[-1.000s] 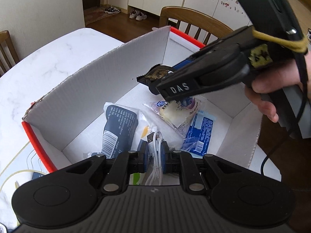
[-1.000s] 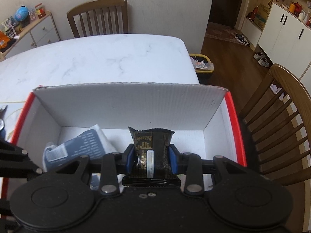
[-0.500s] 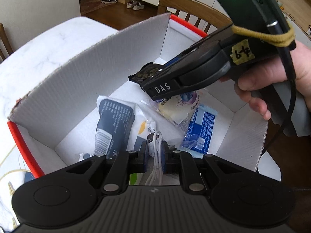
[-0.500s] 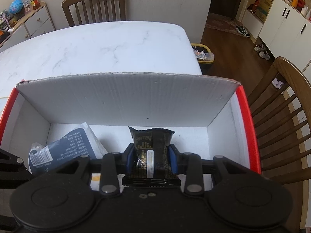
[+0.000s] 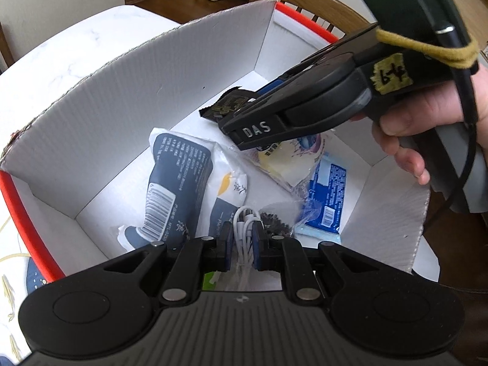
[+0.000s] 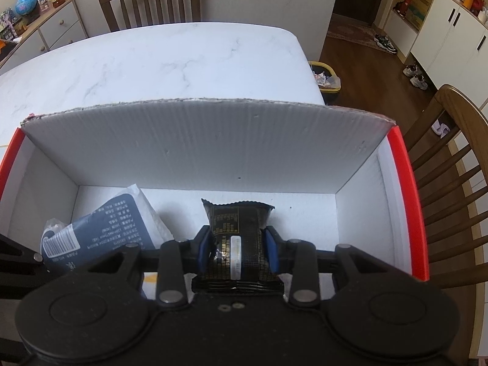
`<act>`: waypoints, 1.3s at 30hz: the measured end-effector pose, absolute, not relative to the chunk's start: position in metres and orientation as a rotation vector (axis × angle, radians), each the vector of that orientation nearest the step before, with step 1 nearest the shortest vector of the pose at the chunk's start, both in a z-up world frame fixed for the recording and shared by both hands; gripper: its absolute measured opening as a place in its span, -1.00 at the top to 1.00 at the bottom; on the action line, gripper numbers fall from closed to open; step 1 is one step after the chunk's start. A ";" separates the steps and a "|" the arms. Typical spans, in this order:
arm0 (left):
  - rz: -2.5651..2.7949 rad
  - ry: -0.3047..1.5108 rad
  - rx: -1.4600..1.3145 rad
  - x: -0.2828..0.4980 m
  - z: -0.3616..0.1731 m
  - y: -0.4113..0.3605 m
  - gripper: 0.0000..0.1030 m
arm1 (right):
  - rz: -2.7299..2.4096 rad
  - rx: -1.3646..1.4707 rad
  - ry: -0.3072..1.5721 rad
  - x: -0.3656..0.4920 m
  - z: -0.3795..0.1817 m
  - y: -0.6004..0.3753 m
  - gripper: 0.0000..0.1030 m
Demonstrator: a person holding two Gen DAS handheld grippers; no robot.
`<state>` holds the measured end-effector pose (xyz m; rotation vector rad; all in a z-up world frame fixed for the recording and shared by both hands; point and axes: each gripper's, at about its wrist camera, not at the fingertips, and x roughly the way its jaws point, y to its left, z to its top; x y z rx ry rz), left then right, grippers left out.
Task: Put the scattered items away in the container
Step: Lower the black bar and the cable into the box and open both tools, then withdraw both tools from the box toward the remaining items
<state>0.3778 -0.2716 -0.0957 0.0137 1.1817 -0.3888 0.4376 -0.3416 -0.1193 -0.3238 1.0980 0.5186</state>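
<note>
left gripper [image 5: 242, 245] clenched on white cable [image 5: 244, 222], right gripper [image 6: 237, 251] on black packet [image 6: 236, 228], over box [image 6: 207, 140]; risk: cable snagging on release.

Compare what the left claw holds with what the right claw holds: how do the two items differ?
The left claw pinches a thin white cable, coiled and limp; the right claw grips a black snack packet, wide, flat and printed in gold. Both are held above the inside of the box.
</note>
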 end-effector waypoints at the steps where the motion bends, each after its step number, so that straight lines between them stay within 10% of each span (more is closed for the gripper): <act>1: -0.390 1.185 0.007 0.378 -0.096 -0.270 0.78 | 0.518 -0.323 1.097 0.438 -0.119 -0.342 0.26; 14: -0.371 1.184 0.025 0.377 -0.095 -0.268 0.74 | 0.509 -0.307 1.084 0.433 -0.115 -0.347 0.13; 25: -0.375 1.130 0.024 0.361 -0.076 -0.269 -0.19 | 0.508 -0.283 1.039 0.423 -0.094 -0.356 -0.05; 39: -0.359 0.991 -0.047 0.325 -0.031 -0.252 -0.19 | 0.533 -0.226 0.974 0.392 -0.059 -0.373 -0.18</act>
